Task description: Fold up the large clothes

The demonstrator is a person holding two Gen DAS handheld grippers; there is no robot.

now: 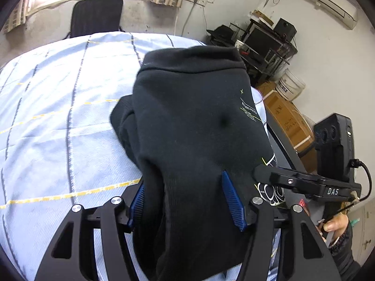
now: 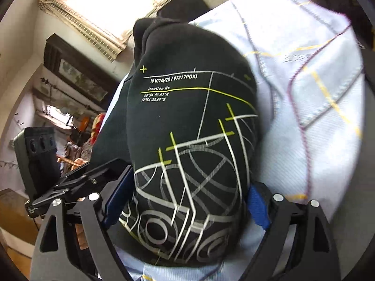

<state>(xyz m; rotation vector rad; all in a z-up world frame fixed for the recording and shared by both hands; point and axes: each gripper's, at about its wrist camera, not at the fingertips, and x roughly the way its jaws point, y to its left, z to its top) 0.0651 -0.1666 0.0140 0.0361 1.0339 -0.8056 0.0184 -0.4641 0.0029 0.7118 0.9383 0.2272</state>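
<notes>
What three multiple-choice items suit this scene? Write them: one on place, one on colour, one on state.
1. The black sweatshirt with white and yellow line print lies: A on the light-blue checked sheet; B on a wooden floor; C in a basket.
2. The left gripper has ribbed pads coloured: A red; B blue; C green.
3. The sweatshirt is: A hanging; B spread flat; C folded into a bundle.
Key: A, sheet shows around it; B, the pads are blue; C, layers lie doubled.

Matt black knit sweatshirt (image 1: 199, 121); woven checked sheet (image 1: 58, 117).
</notes>
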